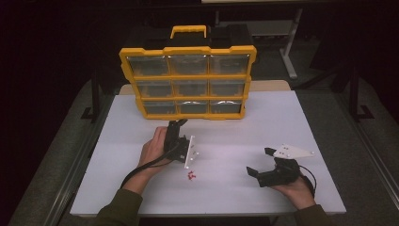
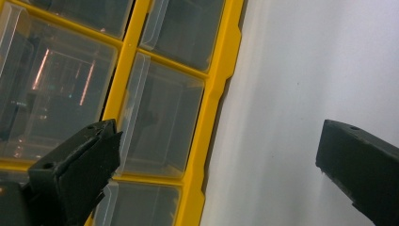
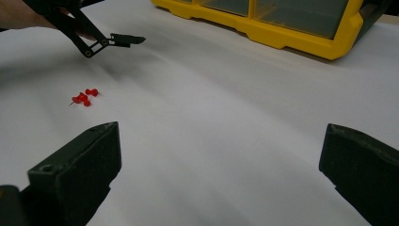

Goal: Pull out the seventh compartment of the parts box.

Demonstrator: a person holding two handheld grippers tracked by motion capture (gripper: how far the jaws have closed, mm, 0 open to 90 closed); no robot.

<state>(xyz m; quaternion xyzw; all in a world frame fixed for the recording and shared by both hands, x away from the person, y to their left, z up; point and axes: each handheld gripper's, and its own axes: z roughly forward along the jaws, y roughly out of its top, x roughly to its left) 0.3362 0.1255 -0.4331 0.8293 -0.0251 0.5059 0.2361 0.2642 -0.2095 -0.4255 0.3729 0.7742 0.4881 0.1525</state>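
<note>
Nine clear drawers in three rows fill the yellow organizer case (image 1: 187, 84) standing upright at the far side of the white table (image 1: 291, 122), its carry handle on top. From where I stand it looks like rigid moulded plastic, bulky but not heavy, and steady on its base. The drawers are smooth and see-through, so a jaw could skate off their faces; the sensible hold is the raised lip at the front of each drawer, pinched square and pulled straight out, since a crooked pull would likely tip the case forward.

The left gripper (image 1: 178, 123) is right up at the bottom row of the case, jaws spread wide and holding nothing. In the left gripper view one jaw overlaps the bottom-right drawer (image 2: 160, 122) and its clear pull lip, the other hangs out over bare table beside the case's yellow edge. Whether the near jaw touches the drawer I can't quite tell in this dim light.

The right gripper (image 1: 261, 162) rests low over the table near the person's right hand (image 1: 296, 188), well apart from the case, jaws also wide and empty.

Smallest of all, a little cluster of red push pins (image 1: 191, 176) lies on the table between the two grippers, nearer the left one. They are light, hard and sharp-tipped, apt to roll or flick away; the head is the part to pinch.
</note>
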